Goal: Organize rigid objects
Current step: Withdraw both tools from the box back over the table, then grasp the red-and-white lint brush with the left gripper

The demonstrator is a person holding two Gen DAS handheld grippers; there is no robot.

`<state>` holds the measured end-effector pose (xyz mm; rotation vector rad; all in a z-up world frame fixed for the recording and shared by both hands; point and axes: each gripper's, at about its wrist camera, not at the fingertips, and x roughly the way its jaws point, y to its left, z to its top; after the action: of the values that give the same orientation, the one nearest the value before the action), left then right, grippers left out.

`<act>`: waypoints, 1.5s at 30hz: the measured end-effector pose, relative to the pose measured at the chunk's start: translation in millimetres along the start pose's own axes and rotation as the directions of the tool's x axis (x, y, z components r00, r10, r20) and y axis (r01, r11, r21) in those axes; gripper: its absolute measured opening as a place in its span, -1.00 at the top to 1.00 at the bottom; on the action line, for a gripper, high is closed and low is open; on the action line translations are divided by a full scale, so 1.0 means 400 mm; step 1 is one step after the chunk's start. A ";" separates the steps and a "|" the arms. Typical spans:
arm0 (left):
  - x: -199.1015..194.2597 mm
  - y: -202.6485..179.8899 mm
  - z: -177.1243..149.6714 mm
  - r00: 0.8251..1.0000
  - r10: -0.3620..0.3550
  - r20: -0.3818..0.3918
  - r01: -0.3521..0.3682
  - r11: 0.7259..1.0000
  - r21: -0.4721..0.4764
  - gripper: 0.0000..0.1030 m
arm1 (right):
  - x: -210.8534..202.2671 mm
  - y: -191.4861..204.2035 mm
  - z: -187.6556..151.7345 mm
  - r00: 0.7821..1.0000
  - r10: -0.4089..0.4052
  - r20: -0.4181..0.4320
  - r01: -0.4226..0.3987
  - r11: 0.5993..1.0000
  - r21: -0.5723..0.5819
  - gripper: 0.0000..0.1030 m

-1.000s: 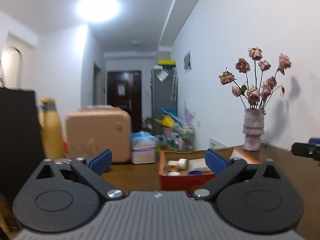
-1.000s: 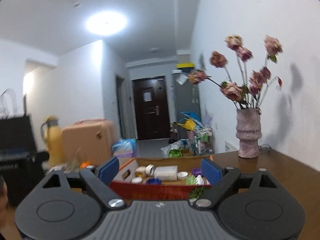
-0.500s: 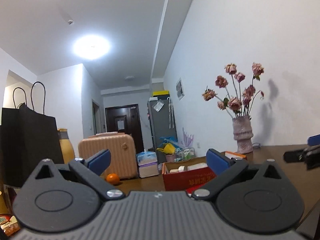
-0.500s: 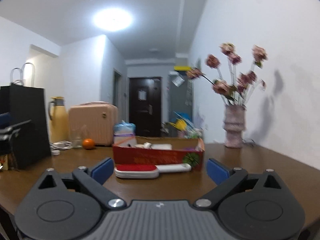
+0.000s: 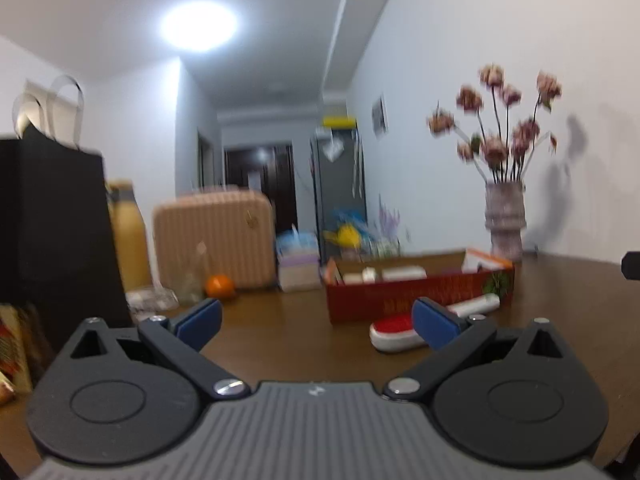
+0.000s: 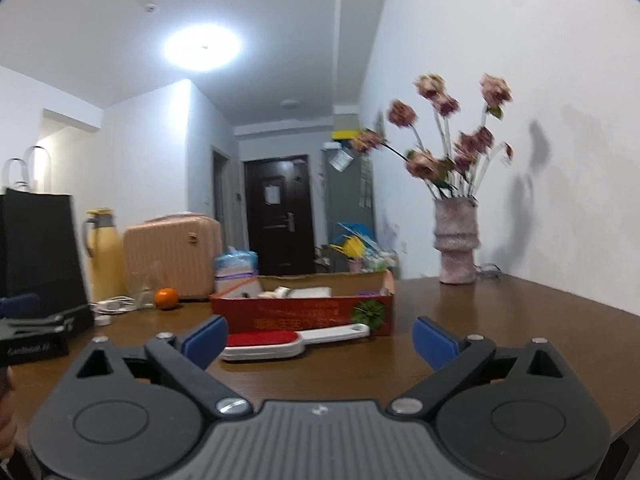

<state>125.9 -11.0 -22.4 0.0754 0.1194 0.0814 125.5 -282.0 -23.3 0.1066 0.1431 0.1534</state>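
A red cardboard box (image 6: 308, 316) with several small items inside stands on the brown table (image 6: 520, 320); it also shows in the left wrist view (image 5: 400, 294). A lint brush with a red pad and white handle (image 6: 292, 340) lies on the table in front of the box, also seen in the left wrist view (image 5: 394, 332). My right gripper (image 6: 320, 340) is open and empty, low over the table, short of the brush. My left gripper (image 5: 316, 322) is open and empty, left of the brush.
A black paper bag (image 5: 52, 232), a yellow flask (image 6: 102, 256), a pink case (image 6: 172, 256), an orange (image 6: 166, 298), a white cable (image 6: 114, 305) and a tissue pack (image 6: 236, 266) stand at the left and back. A vase of dried roses (image 6: 456, 248) stands at the right.
Both grippers have drawn back from the box and sunk low over the table. The lint brush in front of the box has come into view. Both jaws stay open.
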 end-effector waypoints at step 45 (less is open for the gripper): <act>0.722 -0.066 0.031 0.749 -0.363 -0.554 0.187 0.918 -0.348 -0.24 | 0.841 -0.275 0.013 0.802 0.218 -0.556 -0.034 0.946 0.322 0.70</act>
<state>415.2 -13.2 -45.6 -0.2538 0.7735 -0.1862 470.9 -336.8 -76.1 0.3724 0.7878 0.2991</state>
